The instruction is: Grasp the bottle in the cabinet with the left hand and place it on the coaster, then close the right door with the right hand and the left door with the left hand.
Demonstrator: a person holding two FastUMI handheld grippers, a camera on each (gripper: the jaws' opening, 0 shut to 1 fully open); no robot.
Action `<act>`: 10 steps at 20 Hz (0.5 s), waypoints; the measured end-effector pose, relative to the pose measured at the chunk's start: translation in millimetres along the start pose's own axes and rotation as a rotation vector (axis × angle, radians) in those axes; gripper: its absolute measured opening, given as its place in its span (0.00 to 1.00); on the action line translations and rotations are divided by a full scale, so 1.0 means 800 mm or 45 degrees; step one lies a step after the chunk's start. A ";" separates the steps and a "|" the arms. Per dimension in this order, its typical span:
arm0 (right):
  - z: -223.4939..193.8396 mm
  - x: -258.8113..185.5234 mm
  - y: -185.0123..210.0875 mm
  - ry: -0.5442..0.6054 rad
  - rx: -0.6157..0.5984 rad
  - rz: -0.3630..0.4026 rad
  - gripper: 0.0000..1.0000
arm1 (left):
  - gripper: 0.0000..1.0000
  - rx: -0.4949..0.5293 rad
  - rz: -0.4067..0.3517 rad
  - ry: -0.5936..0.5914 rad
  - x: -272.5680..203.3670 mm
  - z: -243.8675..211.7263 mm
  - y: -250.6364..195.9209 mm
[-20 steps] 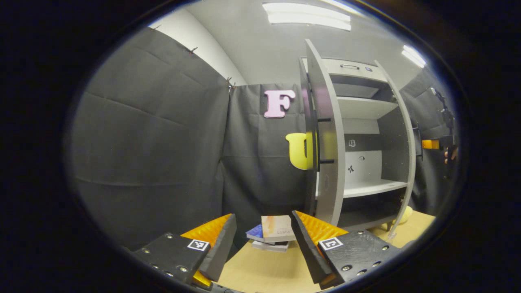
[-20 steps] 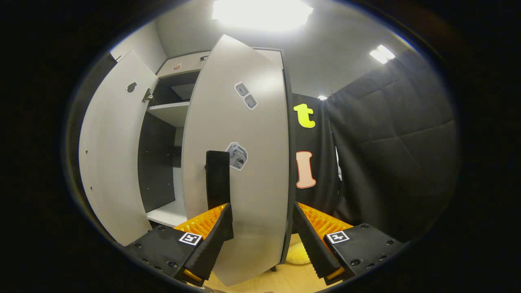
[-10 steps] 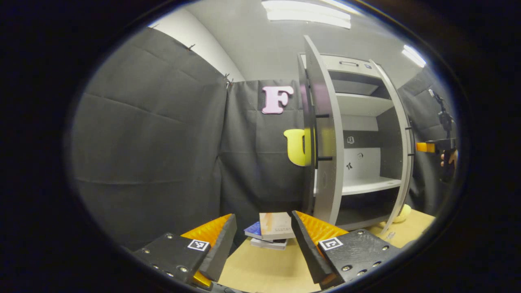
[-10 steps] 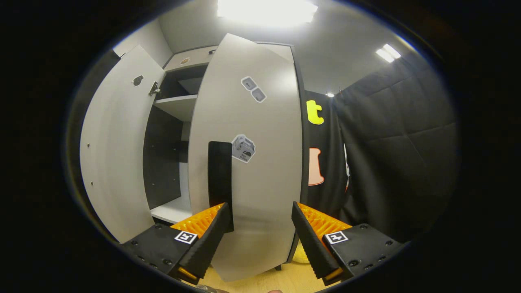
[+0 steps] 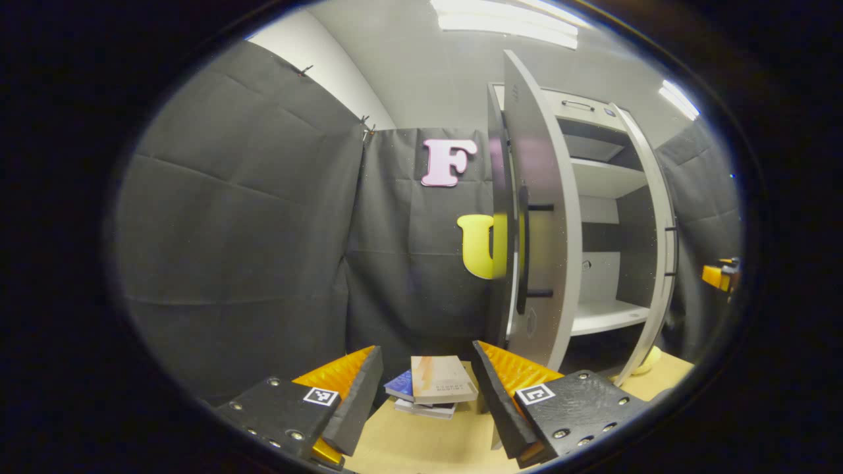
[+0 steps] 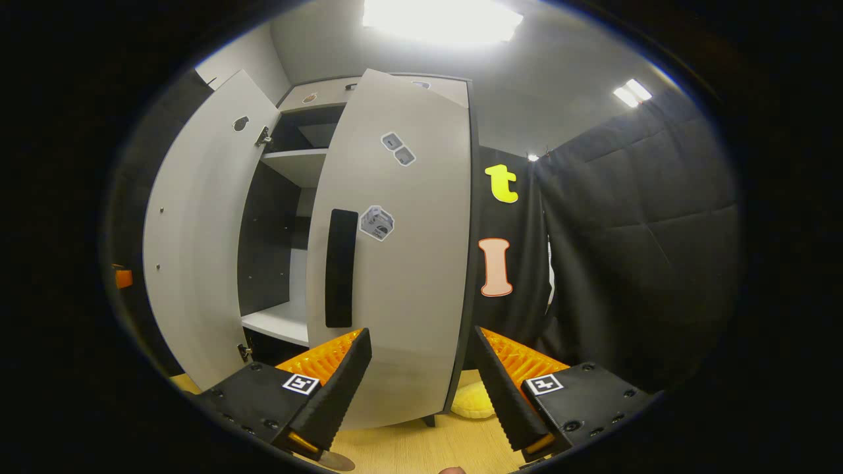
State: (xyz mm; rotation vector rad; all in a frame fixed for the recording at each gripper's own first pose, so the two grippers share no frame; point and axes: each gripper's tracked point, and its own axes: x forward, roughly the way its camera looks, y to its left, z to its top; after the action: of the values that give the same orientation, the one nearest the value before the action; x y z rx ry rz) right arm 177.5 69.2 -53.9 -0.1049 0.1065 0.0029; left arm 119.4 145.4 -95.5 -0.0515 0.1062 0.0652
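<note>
Bottle first: I cannot find it anywhere, and the cabinet (image 5: 596, 197) shelves I can see look bare, so my guess is it already sits on the coaster, somewhere out of sight. What is left is the doors.

In the right gripper view, the right door (image 6: 402, 263) is swung most of the way in, but a dark gap shows between it and the left door (image 6: 197, 243), so it is not closed yet. The right tool (image 6: 421, 378) has its 2 fingers spread wide and grips nothing. It sits just in front of the door's lower part, under the black handle (image 6: 341, 266), likely so it can push the flat face. I cannot tell if it touches.

In the left gripper view, the left tool (image 5: 427, 395) is also spread wide and empty. It waits low over the tabletop (image 5: 428, 441), near a stack of books (image 5: 435, 392) and beside the left door's edge, probably ready for its turn.
</note>
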 end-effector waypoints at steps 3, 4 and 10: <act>-0.015 -0.016 -0.010 0.024 0.007 -0.001 0.98 | 0.88 -0.019 0.002 0.010 -0.001 -0.001 0.000; -0.020 -0.020 -0.014 0.035 0.009 -0.004 0.98 | 0.89 -0.033 0.002 0.008 -0.001 -0.001 -0.001; -0.034 -0.039 -0.045 0.066 0.026 -0.037 0.98 | 0.82 -0.083 -0.013 0.002 -0.003 0.007 -0.003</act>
State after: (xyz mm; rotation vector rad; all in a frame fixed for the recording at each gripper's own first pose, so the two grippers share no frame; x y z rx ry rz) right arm 143.6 30.2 -73.6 -0.0860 0.1571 -0.0302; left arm 117.6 142.8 -89.3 -0.1173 0.1056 0.0584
